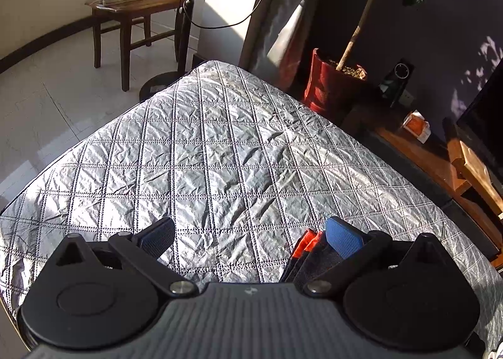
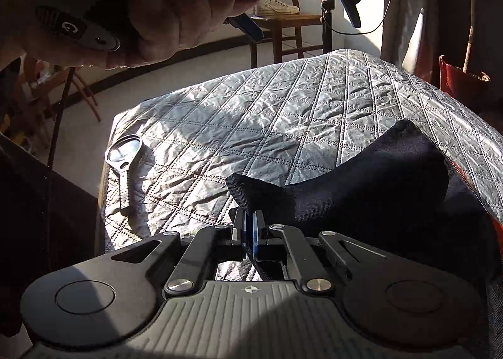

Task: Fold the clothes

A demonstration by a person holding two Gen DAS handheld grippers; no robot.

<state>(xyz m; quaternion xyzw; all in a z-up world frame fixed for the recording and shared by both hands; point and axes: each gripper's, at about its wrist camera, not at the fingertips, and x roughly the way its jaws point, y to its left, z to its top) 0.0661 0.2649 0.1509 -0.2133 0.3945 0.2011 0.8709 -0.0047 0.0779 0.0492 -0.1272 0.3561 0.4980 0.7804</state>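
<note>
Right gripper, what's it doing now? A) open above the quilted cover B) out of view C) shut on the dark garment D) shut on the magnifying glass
C: in the right wrist view the right gripper has its fingers pressed together on a fold of the dark garment; the magnifying glass lies apart on the quilted cover.

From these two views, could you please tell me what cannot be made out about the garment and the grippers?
- Garment: right wrist view; its type and full shape are cut off by the right edge and lost in shadow.
- Orange lining: left wrist view; mostly hidden behind the left gripper.
- Right gripper: how much cloth it pinches is hidden between the shut fingers.
</note>
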